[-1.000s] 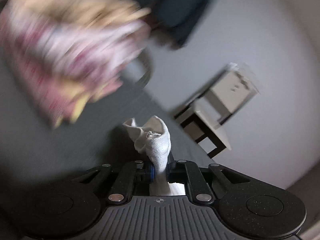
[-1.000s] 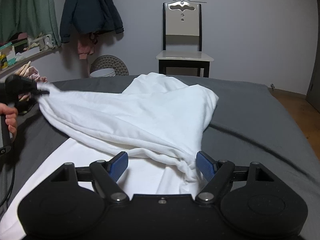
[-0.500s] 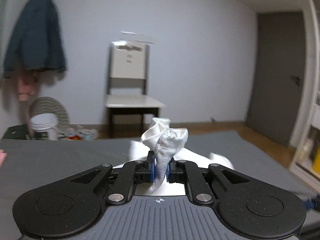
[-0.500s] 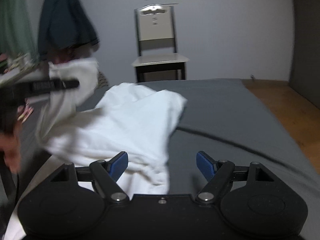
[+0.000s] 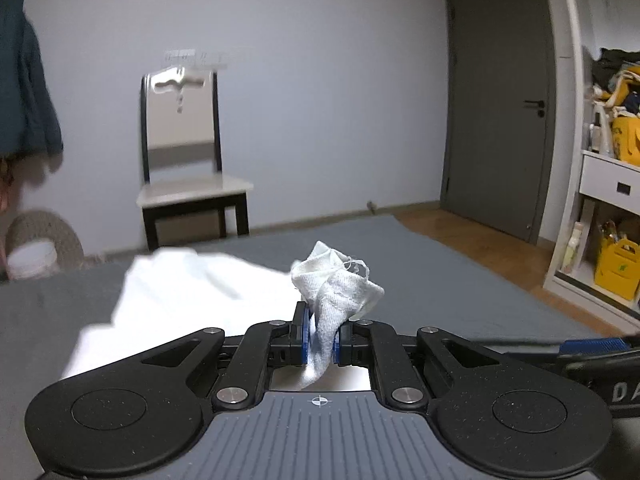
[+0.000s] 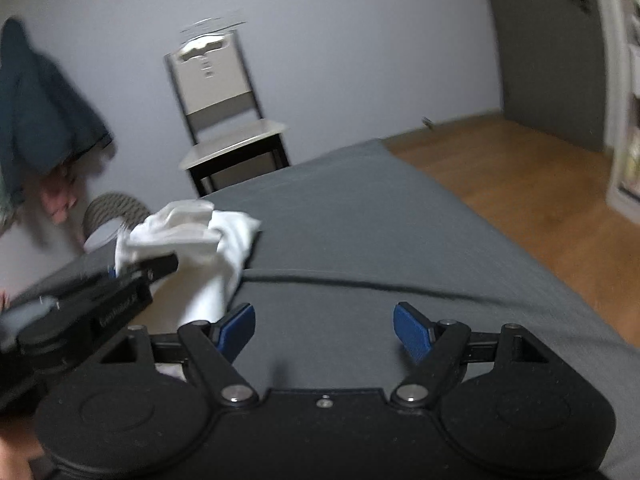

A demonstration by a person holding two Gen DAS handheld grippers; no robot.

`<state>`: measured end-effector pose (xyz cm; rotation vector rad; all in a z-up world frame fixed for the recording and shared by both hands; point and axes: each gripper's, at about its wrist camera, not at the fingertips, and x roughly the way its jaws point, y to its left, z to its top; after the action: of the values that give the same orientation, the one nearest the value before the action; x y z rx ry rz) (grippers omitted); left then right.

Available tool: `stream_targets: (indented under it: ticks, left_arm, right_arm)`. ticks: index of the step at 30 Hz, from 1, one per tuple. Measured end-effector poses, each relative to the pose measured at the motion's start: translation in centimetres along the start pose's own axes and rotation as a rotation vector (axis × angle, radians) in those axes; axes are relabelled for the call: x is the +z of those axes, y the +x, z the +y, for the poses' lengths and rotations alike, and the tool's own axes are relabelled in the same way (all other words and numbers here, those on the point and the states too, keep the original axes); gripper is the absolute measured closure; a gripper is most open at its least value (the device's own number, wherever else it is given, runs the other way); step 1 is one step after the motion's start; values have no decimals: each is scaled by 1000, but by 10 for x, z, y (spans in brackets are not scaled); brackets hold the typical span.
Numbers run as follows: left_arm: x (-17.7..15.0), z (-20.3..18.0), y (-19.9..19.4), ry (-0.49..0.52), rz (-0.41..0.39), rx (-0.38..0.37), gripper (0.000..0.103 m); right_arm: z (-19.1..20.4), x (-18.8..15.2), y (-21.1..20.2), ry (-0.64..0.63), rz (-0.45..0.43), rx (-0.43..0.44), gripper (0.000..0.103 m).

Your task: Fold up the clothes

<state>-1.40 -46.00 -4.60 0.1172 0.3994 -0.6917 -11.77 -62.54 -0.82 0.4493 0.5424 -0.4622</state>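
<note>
My left gripper [image 5: 320, 346] is clenched on a bunched corner of the white knit cotton garment [image 5: 200, 288], the pinched tuft standing up between my blue pads at the centre of my left view. A second ago that corner was stretched far out to my left over the grey bed cover [image 6: 400, 240]; since then I have swung it across, and the cloth that lay spread wide in front of my right gripper [image 6: 324, 330] is gone from there. My right jaws stand wide apart with nothing between them, over bare cover. In my right view the garment is gathered at ten o'clock, with my left gripper's black body crossing in front of it at nine o'clock and a fold hanging down toward my left-hand blue finger [image 6: 238, 328].

The rest of the garment lies flat on the bed at ten o'clock in my left view, below the pale wooden chair with black legs [image 5: 188, 184] against the wall.

I judge that one side is now carried over the other, so a fold is under way; the corner still has to be laid down and let go. Both views are blurred, so I cannot tell how neatly the edges meet.
</note>
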Motion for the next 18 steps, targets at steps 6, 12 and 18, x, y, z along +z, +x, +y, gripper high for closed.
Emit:
stream_targets:
  ticks: [6,12,18]
  left_arm:
    - [4,-19,-4,-60,-34,-60,93]
    - [0,-27,-6,-134,-48,-171,93]
    - [-9,-22,6,-316,-40,-219,93]
  right_arm:
    - [-7,3,2,40,-17,-14,27]
    - [-14,5,2,73,-28,-34,26]
    - [-23,7,4,120,-32,-54,25]
